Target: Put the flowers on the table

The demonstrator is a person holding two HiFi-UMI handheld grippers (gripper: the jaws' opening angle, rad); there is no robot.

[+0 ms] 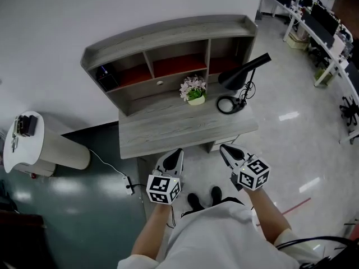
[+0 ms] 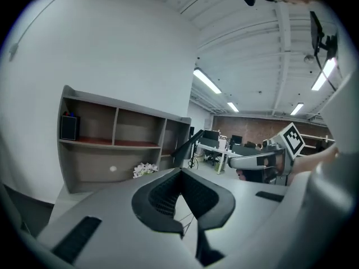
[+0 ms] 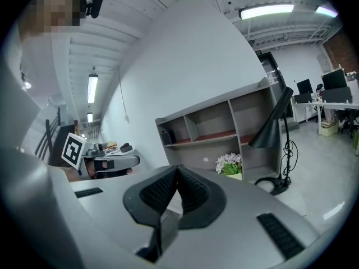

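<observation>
Head view first: we're standing in front of a grey table (image 1: 185, 129) with a shelf unit (image 1: 168, 43) along its back. The flowers (image 1: 193, 89), a small pink-and-white bunch in a pale pot, sit upright on the tabletop under the middle shelf compartment, at 12 o'clock from us. A black desk lamp (image 1: 244, 72) stands near them at their 3 o'clock. The left gripper (image 1: 178, 151) and right gripper (image 1: 223, 147) hang off the table's near edge, well apart from the pot and both pointing toward 12. A white round stand (image 1: 22, 142) sits over at 9 o'clock.

Left gripper view: our jaws are clenched together with nothing between them. The flowers show small, toward 11 o'clock above the jaws, on the tabletop. A black box (image 2: 69, 128) sits in the left shelf compartment.

Right gripper view: same deal, pads pressed tight on nothing. The flowers sit at about 1 o'clock past the jaws, the lamp just beyond them at their 3.
</observation>
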